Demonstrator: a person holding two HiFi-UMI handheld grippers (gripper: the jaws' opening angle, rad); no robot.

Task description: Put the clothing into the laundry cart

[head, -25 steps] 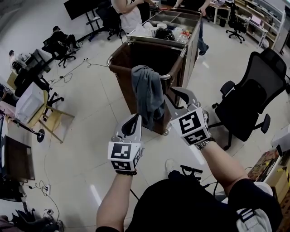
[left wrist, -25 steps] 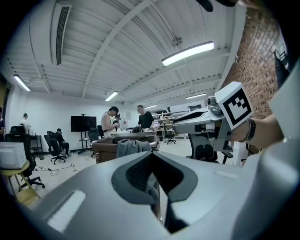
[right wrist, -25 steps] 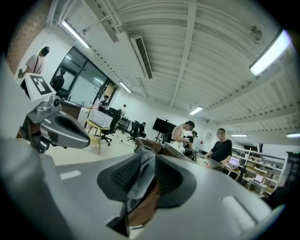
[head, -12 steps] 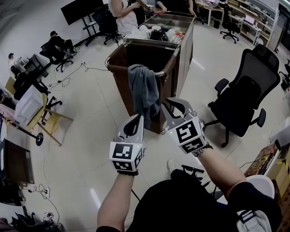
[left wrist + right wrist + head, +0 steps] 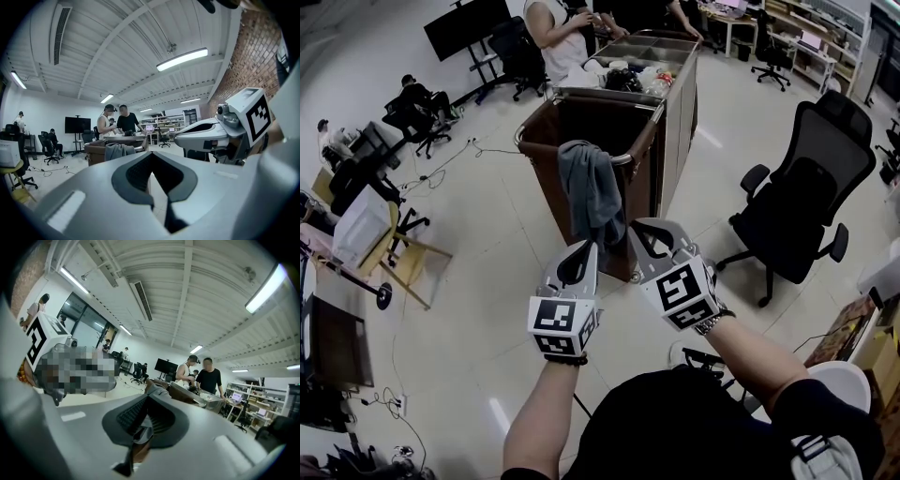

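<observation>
Pale floor [image 5: 478,281]; grey clothing [image 5: 592,192] on cart rim [image 5: 525,129] just beyond right claw [image 5: 634,229]

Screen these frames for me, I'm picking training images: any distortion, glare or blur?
Head view: fisheye curves the room, a glare streak on the floor, grey garment draped on the cart sharp. Left gripper view: dark round vignette, ceiling lamp blown out. Right gripper view: same vignette, mosaic patch at left.
</observation>
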